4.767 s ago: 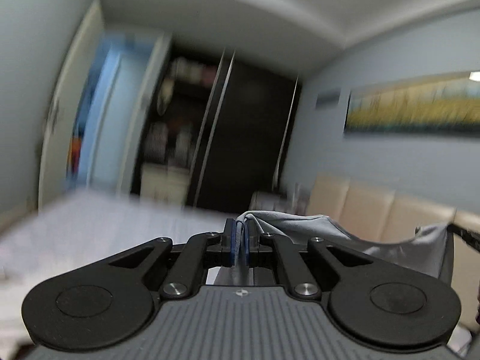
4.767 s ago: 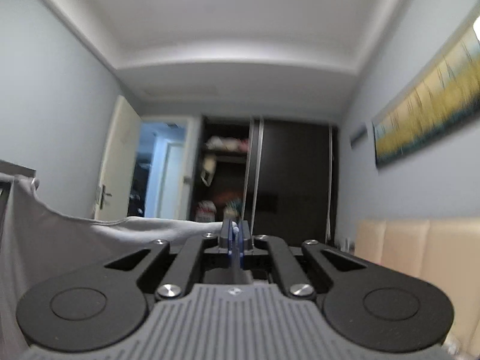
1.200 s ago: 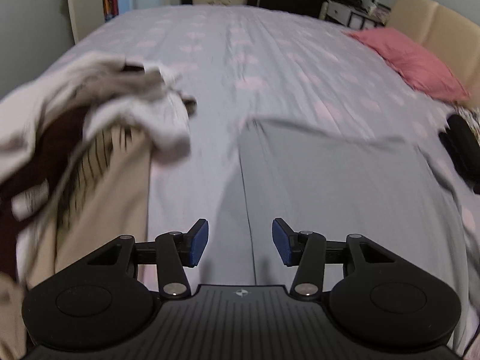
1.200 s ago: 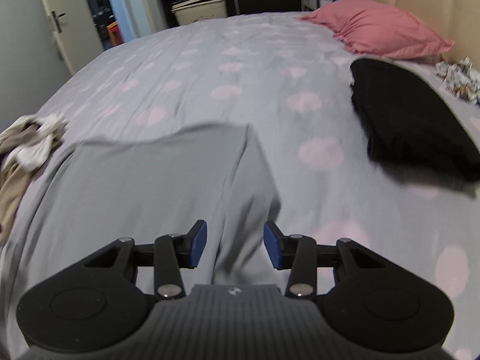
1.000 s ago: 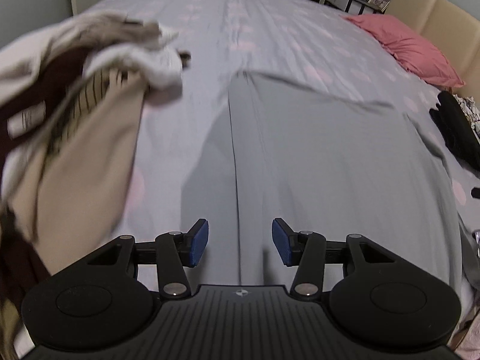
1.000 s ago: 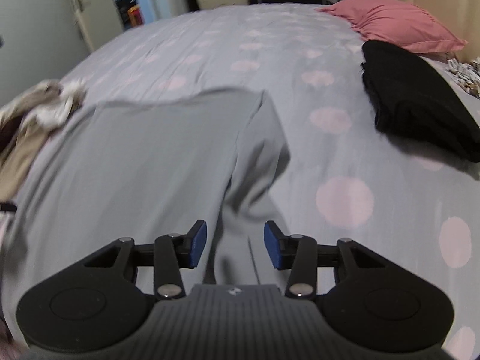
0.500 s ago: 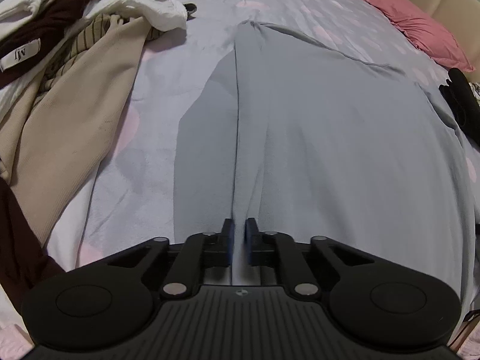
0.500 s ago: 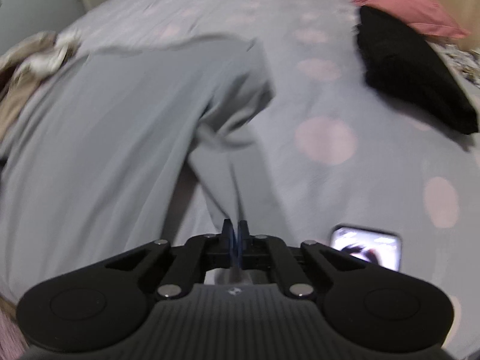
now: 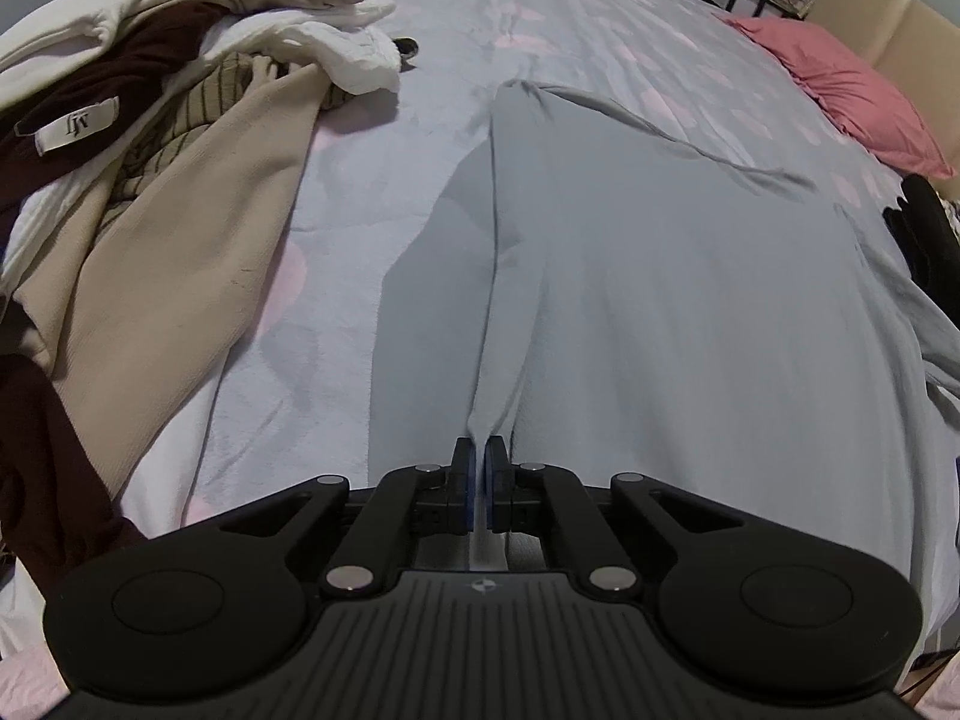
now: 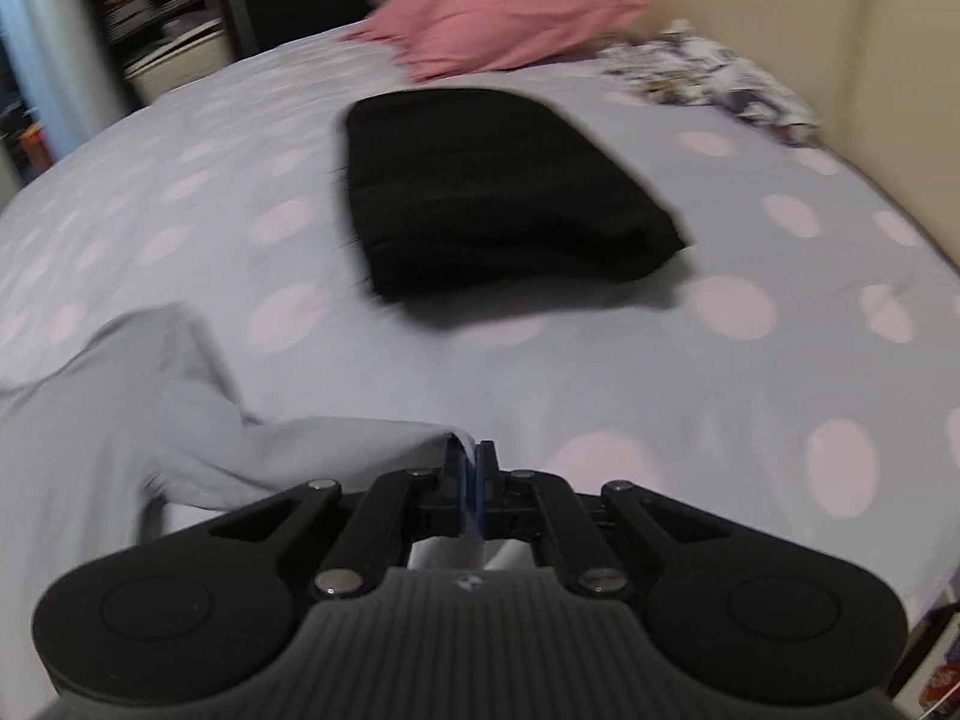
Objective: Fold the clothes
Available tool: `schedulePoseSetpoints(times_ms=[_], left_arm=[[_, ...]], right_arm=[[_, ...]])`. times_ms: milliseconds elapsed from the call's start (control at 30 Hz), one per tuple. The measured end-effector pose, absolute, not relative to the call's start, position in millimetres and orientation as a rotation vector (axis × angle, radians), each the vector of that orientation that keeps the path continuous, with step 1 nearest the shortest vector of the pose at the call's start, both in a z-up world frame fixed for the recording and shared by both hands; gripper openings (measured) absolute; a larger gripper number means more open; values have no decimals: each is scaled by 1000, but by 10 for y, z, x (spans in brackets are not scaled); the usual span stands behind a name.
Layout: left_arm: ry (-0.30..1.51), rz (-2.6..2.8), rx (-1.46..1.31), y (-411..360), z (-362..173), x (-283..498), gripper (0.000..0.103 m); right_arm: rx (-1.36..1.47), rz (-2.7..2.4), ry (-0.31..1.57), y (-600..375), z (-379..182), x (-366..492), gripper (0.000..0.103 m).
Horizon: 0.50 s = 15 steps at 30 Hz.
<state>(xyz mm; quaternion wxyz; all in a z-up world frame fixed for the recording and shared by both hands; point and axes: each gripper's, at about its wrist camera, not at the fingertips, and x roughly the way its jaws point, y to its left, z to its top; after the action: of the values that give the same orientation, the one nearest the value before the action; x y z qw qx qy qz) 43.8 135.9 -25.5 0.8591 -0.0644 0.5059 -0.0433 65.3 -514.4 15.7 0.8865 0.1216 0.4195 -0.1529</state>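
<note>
A grey shirt (image 9: 660,300) lies spread on the bed, its left sleeve folded in along a long crease. My left gripper (image 9: 479,456) is shut on the shirt's near edge, where the cloth rises into a pinched ridge between the blue pads. In the right wrist view the same grey shirt (image 10: 198,426) trails off to the left, and my right gripper (image 10: 470,456) is shut on a corner of it, pulling the cloth into a stretched band above the sheet.
A heap of unfolded clothes (image 9: 156,138), beige, white and dark brown, lies left of the shirt. A folded black garment (image 10: 492,192) rests ahead of the right gripper, a pink pillow (image 10: 498,24) and a patterned cloth (image 10: 714,78) beyond it by the beige headboard (image 10: 840,30).
Both grippers went from open to shut on the grey shirt's near edge. The right gripper then swung right with its corner, so the black garment now fills its view. The left barely moved.
</note>
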Motion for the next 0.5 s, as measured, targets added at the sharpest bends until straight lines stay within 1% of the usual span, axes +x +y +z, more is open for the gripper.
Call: schedulePoseSetpoints(times_ms=[67,133,167,200,267,300,333,500], left_arm=[[1056,-80,-143,1390,-241,442,1],[1048,-69,-152,1428,-224,444,1],[1042,-62,-161,1453,-214,440,1],[1037,-54,-172,1482,-204,436,1],[1027,-38,-196,1545,-178,428,1],[1019,-33,-209,1579,-153,425,1],[1010,-30,-223,1617,-119,427,1],[948,-22,-293,1848,176,487,1]], right_arm=[[273,-337,869,-5249,103,756,4],[285,-349,904,-5265,24,863,12],[292,-359,923,-5260,-15,894,13],[299,-368,928,-5250,-31,920,17],[308,-353,906,-5165,1,958,27],[304,-332,889,-5106,45,969,34],[292,-311,872,-5042,99,973,38],[247,-179,823,-4692,302,984,51]])
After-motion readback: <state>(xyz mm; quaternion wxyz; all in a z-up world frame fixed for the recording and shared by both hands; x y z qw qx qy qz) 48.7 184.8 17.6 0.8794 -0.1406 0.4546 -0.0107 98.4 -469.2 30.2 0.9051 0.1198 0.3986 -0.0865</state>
